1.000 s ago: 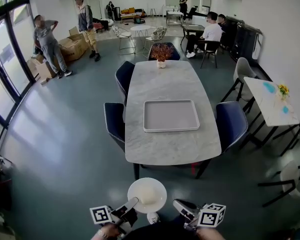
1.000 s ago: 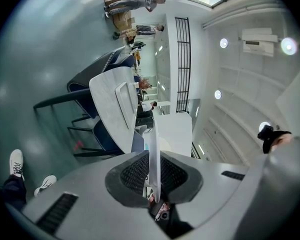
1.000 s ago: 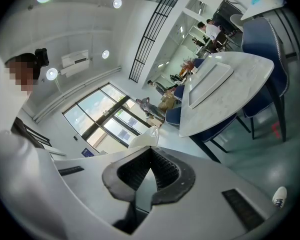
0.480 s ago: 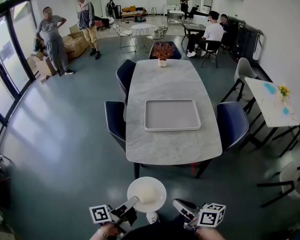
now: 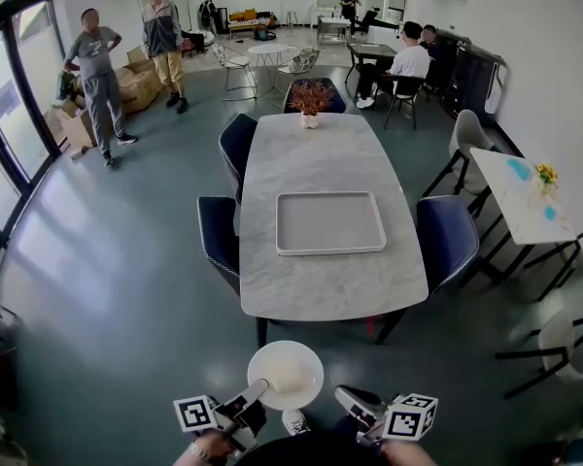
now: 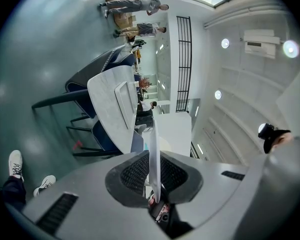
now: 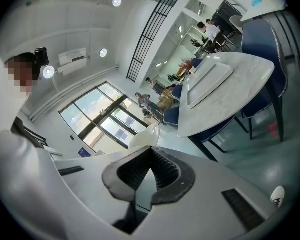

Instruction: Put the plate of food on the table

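A white plate [image 5: 286,377] with a pale mound of food [image 5: 291,371] hangs level over the grey floor, short of the marble table [image 5: 321,284]. My left gripper [image 5: 257,393] is shut on the plate's near-left rim. In the left gripper view the plate [image 6: 153,139] runs edge-on between the black pads [image 6: 135,174], with the left gripper [image 6: 153,159] clamped on it. My right gripper [image 5: 345,396] is to the right of the plate, shut and holding nothing. In the right gripper view the right gripper [image 7: 151,149] has its tips touching, and the plate [image 7: 145,136] shows just beyond.
A grey tray [image 5: 330,223] lies mid-table and a potted plant [image 5: 310,98] stands at the far end. Blue chairs [image 5: 219,241] [image 5: 445,241] flank the table. Two people [image 5: 97,76] stand far left by cardboard boxes; others sit at the back. A white side table [image 5: 520,197] stands right.
The view has shifted a little, so the table sits slightly left and nearer. The standing people at far left have moved. Both grippers and the plate keep their places in the view.
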`<control>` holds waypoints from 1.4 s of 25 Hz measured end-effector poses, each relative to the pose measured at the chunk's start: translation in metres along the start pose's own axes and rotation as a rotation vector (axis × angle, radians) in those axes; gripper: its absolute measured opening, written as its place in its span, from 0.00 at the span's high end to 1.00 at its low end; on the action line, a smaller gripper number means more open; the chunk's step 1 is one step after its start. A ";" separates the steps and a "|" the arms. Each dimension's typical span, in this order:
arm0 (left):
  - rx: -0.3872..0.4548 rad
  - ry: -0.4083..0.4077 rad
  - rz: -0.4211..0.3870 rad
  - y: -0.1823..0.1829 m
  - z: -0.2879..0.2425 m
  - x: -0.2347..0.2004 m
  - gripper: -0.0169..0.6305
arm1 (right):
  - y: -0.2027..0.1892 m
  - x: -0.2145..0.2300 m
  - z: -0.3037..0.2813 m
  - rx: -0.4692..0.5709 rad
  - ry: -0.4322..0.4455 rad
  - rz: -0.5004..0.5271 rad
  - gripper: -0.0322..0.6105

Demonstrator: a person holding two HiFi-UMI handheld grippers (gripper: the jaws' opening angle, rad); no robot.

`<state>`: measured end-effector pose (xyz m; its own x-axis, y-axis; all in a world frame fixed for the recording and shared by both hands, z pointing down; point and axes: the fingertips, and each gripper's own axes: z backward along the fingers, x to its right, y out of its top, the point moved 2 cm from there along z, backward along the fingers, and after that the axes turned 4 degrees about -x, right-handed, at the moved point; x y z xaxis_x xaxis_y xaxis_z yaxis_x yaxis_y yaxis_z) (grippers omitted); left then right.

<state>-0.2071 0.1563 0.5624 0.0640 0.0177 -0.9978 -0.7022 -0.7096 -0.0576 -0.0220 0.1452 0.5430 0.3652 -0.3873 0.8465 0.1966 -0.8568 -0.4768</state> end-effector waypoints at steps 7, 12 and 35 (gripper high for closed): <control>-0.011 -0.008 0.001 0.006 -0.005 -0.003 0.91 | 0.002 0.001 0.006 -0.001 -0.043 0.007 0.93; -0.013 -0.012 0.014 0.006 -0.012 -0.004 0.91 | 0.004 0.004 0.010 0.015 -0.027 -0.006 0.93; 0.073 0.027 -0.020 0.020 -0.098 0.015 0.91 | 0.095 0.051 0.023 -0.042 0.059 -0.014 0.93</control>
<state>-0.1506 0.0735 0.5497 0.0973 0.0118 -0.9952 -0.7502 -0.6563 -0.0811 0.0365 0.0514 0.5358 0.3083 -0.3930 0.8663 0.1623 -0.8756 -0.4550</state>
